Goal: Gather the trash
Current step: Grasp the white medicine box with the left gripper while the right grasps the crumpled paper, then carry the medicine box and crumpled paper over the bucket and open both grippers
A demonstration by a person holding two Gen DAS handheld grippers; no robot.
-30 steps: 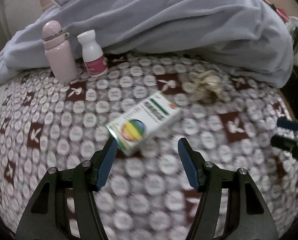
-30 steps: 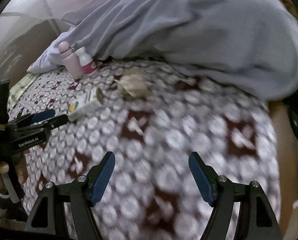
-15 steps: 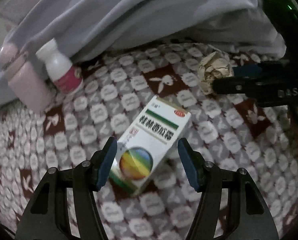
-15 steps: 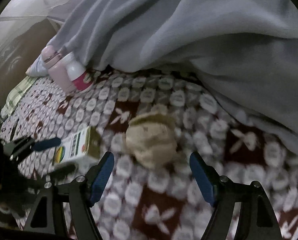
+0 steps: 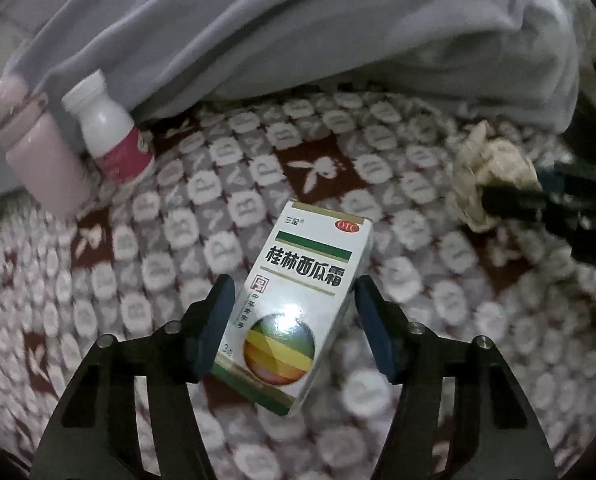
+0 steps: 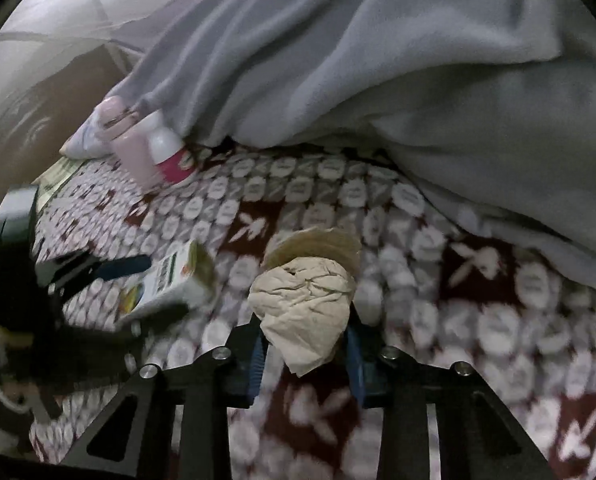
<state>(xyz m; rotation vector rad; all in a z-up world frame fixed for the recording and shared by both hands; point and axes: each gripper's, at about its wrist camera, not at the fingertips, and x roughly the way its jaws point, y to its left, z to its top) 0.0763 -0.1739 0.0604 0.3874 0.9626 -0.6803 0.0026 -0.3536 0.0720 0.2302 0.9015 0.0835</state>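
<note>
A white medicine box [image 5: 298,304] w/ green stripe and rainbow ball is seen lying flat on the patterned bedspread [image 5: 438,320], set between the blue pads of the left gripper [image 5: 291,320]. The jaws are closing; the left pad is just beside the box edge, the right pad looks a shade apart, so no firm grip is shown. A crumpled beige paper wad [image 6: 304,308] is clamped by the right gripper [image 6: 306,354], its jaws closing, pads pressed on the wad's lower part. The wad seems lifted slightly off the cover, though blur makes this unsure. A pink flask [image 5: 37,152] and a white pill bottle [image 5: 109,136] are propped at the grey blanket [image 5: 298,28] edge, well apart from both grippers.
</note>
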